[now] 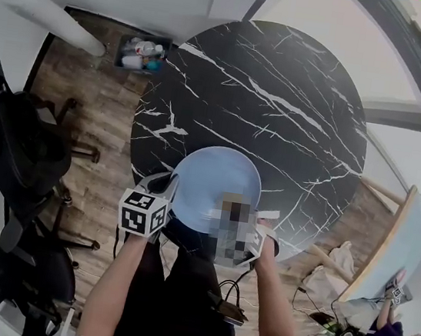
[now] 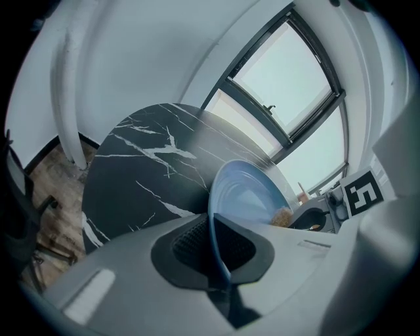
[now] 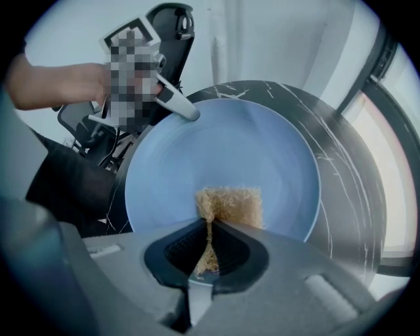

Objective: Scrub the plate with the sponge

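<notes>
- the left gripper (image 2: 220, 266) has its jaws drawn narrow and clamped on the rim of the pale blue plate (image 1: 213, 179), which runs edge-on between the pads.
- the plate sits over the near edge of the round black marble table (image 1: 284, 88), close in front of the person; whether it rests on the table is unclear.
- the right gripper (image 3: 209, 256) points down at the plate's face, its jaws pinched tight on a tan, fibrous sponge (image 3: 231, 205).
- the sponge's free end lies against the plate's inside, by the rim nearest that gripper.
- black office chairs (image 1: 18, 152) stand on the wood floor (image 1: 102, 109) at the left.
</notes>
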Available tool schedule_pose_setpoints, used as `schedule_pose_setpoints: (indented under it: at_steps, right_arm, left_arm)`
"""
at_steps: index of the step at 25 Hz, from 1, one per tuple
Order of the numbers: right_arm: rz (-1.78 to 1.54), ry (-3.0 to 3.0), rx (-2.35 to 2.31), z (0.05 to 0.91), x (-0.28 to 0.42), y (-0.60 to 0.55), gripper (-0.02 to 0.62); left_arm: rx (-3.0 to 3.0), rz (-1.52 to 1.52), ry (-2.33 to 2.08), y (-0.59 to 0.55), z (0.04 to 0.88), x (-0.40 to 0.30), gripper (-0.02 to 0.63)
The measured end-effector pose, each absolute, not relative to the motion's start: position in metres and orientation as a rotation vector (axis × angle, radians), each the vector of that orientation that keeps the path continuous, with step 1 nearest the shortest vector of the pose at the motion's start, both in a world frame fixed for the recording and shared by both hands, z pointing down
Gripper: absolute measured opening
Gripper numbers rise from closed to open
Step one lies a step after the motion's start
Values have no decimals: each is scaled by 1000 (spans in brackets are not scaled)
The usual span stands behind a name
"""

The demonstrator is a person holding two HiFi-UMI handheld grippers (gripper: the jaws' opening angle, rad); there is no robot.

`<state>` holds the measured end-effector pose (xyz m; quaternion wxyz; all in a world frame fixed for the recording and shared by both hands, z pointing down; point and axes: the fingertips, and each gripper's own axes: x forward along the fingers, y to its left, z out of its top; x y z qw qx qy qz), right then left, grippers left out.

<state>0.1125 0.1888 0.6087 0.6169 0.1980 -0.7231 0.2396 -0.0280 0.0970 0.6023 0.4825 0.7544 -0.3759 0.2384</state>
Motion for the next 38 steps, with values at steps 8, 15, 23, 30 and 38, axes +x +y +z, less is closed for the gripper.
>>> schedule_pose_setpoints:
  at_steps: [8,15,23,30,38]
  right_arm:
    - [587,-1646,599,607,128,156,25]
    - [466,-1699,715,585,133,119,25]
    - [322,-1731,620,591,123,95,24]
    - [290,-1691,602,606,120,88,25]
    - [341,-1703,595,605,117,115,23]
  left_arm:
    - [1831,574,-910,97,602,-28,14]
    - [1825,579,-922,97,602,-27,14]
    - [1818,573,-927,96,602,-28,14]
    - [1802,549,-946,95,602,-28,14]
    - [1775,532,-959,95,602,-28,15]
